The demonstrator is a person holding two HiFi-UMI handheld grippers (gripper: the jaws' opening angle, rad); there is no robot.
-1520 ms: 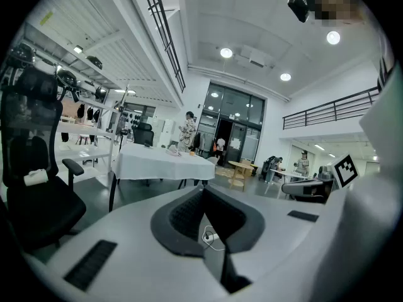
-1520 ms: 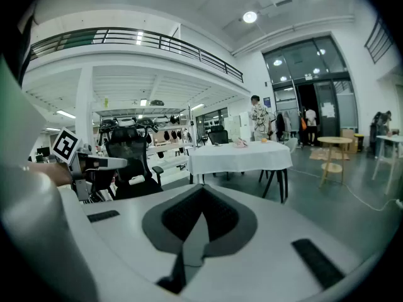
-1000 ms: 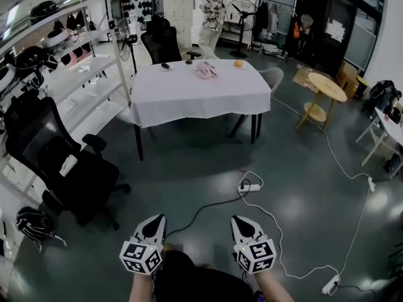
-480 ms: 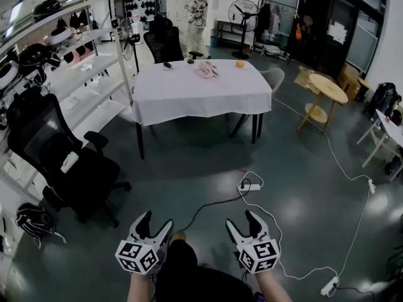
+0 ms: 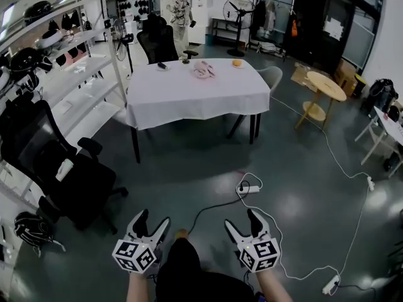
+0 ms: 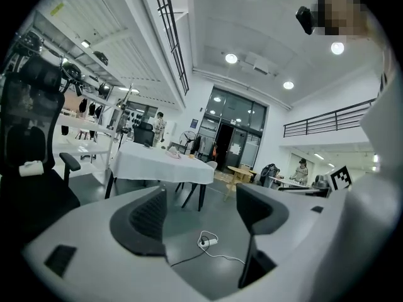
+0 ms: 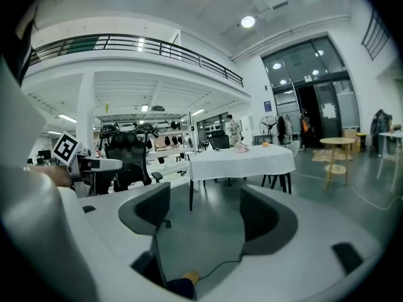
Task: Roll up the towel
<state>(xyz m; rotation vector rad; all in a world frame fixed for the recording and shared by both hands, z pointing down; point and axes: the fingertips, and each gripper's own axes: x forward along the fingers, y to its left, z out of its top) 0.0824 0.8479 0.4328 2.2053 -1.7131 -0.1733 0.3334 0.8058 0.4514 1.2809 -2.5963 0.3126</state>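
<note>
The towel (image 5: 204, 70) is a small pink bundle lying on a table with a white cloth (image 5: 189, 96), far across the room. It also shows as a small pink shape in the left gripper view (image 6: 174, 155) and the right gripper view (image 7: 242, 146). My left gripper (image 5: 153, 218) and right gripper (image 5: 241, 219) hang close to my body over the dark floor, well short of the table. Both have just been opening and stand open, with nothing between the jaws. In the gripper views, the left gripper (image 6: 201, 200) and right gripper (image 7: 204, 206) frame only bare floor.
A black office chair (image 5: 69, 168) stands at my left beside white shelving (image 5: 75, 87). A power strip (image 5: 249, 186) and its cables lie on the floor ahead. A round wooden table (image 5: 326, 87) is at the right. A person (image 5: 179, 11) stands beyond the table.
Both grippers went from shut to open, jaws spreading apart. The person at the back walked to the left. My hands shifted slightly with the view.
</note>
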